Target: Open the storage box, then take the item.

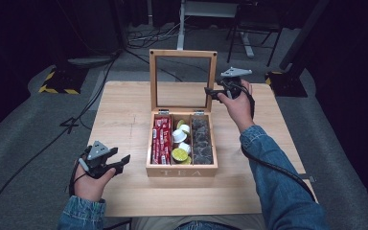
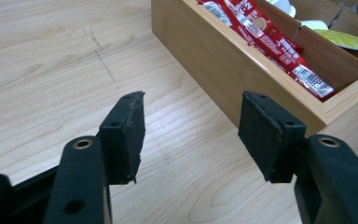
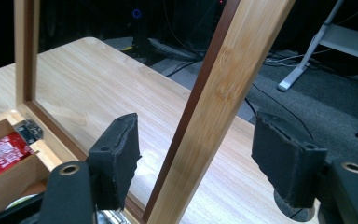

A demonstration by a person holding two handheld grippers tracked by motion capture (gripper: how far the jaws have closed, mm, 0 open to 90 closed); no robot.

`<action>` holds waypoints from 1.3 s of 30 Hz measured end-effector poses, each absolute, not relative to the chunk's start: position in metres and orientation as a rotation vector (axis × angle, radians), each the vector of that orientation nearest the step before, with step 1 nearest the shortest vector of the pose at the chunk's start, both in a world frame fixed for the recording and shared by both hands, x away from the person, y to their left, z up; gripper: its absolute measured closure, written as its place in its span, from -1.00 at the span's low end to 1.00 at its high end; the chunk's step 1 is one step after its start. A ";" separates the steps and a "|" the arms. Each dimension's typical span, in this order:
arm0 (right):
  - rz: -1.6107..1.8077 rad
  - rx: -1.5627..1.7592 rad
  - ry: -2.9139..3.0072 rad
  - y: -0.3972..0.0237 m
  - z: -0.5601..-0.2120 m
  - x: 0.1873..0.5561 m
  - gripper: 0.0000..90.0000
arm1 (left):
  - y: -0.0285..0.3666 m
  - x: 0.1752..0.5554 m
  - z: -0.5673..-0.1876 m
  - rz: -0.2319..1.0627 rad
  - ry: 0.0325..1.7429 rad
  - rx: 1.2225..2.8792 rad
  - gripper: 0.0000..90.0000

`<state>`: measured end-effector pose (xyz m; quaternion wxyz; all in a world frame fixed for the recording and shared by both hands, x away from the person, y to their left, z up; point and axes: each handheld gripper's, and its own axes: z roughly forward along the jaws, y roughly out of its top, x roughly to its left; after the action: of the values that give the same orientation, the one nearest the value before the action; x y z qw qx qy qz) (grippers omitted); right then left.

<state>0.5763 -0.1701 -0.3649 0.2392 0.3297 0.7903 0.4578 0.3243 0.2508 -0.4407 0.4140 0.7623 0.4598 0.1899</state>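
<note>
- tea box point(image 1: 182, 167) mid-bench, lid point(image 1: 182, 53) standing upright on its rear hinges, glass pane framed in wood.
- right tool point(image 1: 219, 92) at lid's right frame rail point(image 3: 214, 107); jaws apart, rail between the pads, neither pad pressing on it.
- left tool point(image 1: 123, 160) low on bench point(image 1: 124, 115), just beside box's left wall point(image 2: 223, 60); jaws apart, nothing between.
- risk: lid unsupported now; a nudge from either pad on withdrawal could tip it forward, slamming onto the compartments.
- risk: a slam could bounce the pods point(image 1: 180, 154) or pinch the red sachets point(image 1: 161, 139) standing tall in the left compartment.
- risk: box unbraced; a sideways pull on the rail could skid it across the bench.
</note>
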 end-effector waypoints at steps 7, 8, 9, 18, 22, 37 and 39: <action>1.283 0.899 2.183 -0.181 -0.348 0.563 -0.26 | 0.247 0.327 -0.439 0.466 1.141 1.919 -0.08; 1.290 0.900 2.188 -0.183 -0.346 0.561 -0.24 | 0.246 0.327 -0.438 0.467 1.138 1.921 -0.09; 1.298 0.900 2.191 -0.185 -0.343 0.558 -0.24 | 0.246 0.327 -0.438 0.465 1.131 1.922 -0.09; 1.371 0.895 2.243 -0.198 -0.329 0.528 -0.18 | 0.240 0.329 -0.435 0.448 1.113 1.926 -0.11; 1.415 0.859 2.270 -0.201 -0.327 0.511 -0.18 | 0.242 0.331 -0.438 0.438 1.118 1.934 -0.11; 1.422 0.802 2.433 -0.182 -0.359 0.468 -0.15 | 0.240 0.324 -0.458 0.397 1.145 1.986 -0.17; 1.401 0.811 2.462 -0.178 -0.367 0.468 -0.12 | 0.239 0.323 -0.462 0.386 1.145 2.003 -0.17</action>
<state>0.4677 -0.1780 -0.3666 0.0973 0.2740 0.8316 0.4731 0.3234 0.2389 -0.4616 0.3902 0.7884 0.4507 0.1519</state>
